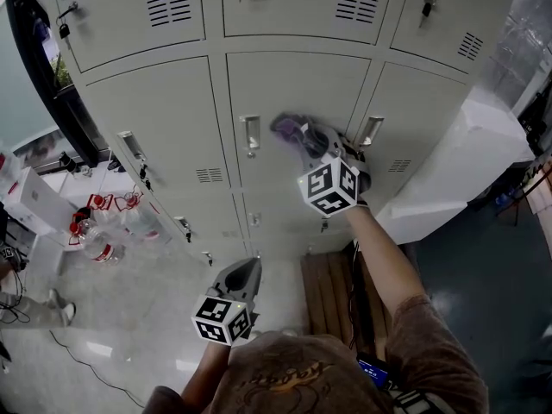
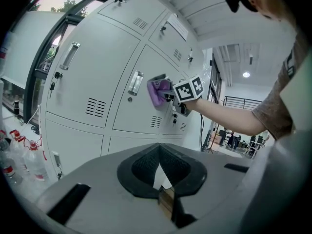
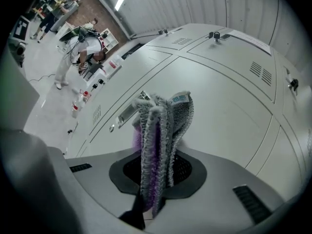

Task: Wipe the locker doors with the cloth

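Note:
A purple and grey cloth [image 1: 289,128] is pressed on the middle grey locker door [image 1: 293,80], just right of its metal handle [image 1: 251,133]. My right gripper [image 1: 304,141] is shut on the cloth. In the right gripper view the folded cloth [image 3: 158,140] stands up between the jaws and hides their tips, with the door [image 3: 229,111] right behind it. My left gripper [image 1: 246,270] hangs low near the person's body, shut and holding nothing. The left gripper view looks up past that gripper [image 2: 161,167] at the cloth [image 2: 157,90] on the door [image 2: 141,108].
Several water bottles with red caps [image 1: 99,231] stand on the floor at the left, beside a white box [image 1: 34,201]. A white covered bulk [image 1: 466,162] leans by the lockers at the right. A wooden pallet [image 1: 328,291] lies below. A person [image 3: 73,57] bends over far off.

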`<state>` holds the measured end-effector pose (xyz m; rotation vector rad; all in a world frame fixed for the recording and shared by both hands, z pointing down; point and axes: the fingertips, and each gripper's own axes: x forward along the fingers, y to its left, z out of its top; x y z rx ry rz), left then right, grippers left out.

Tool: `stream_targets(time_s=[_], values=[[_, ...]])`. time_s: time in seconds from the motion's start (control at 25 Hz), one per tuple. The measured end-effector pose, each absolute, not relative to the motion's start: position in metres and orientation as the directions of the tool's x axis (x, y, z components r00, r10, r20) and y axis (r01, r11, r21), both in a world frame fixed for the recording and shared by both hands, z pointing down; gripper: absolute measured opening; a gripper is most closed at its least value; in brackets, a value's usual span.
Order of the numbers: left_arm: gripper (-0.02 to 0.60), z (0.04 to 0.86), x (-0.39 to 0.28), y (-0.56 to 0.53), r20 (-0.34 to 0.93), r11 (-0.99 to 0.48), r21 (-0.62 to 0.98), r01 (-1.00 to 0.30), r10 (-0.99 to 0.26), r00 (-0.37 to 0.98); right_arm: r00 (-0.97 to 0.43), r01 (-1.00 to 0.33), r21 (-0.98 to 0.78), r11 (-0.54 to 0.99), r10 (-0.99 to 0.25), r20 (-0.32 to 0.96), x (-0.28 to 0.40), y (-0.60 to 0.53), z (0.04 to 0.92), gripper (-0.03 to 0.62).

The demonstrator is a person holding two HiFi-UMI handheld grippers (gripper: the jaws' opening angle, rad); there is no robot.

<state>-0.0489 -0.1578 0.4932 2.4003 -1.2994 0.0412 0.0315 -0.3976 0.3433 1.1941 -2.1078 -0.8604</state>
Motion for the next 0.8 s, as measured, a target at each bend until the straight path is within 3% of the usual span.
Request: stream_targets(time_s=[0.8], values=[[0.005,0.501,-0.061,-0.159,0.258,-0.433,0.326,-0.840,-0.815,0.520,-0.408,-0.478,0.724,0.497,-0.856,0.319,0.034,-0.398,0.482,0.054]])
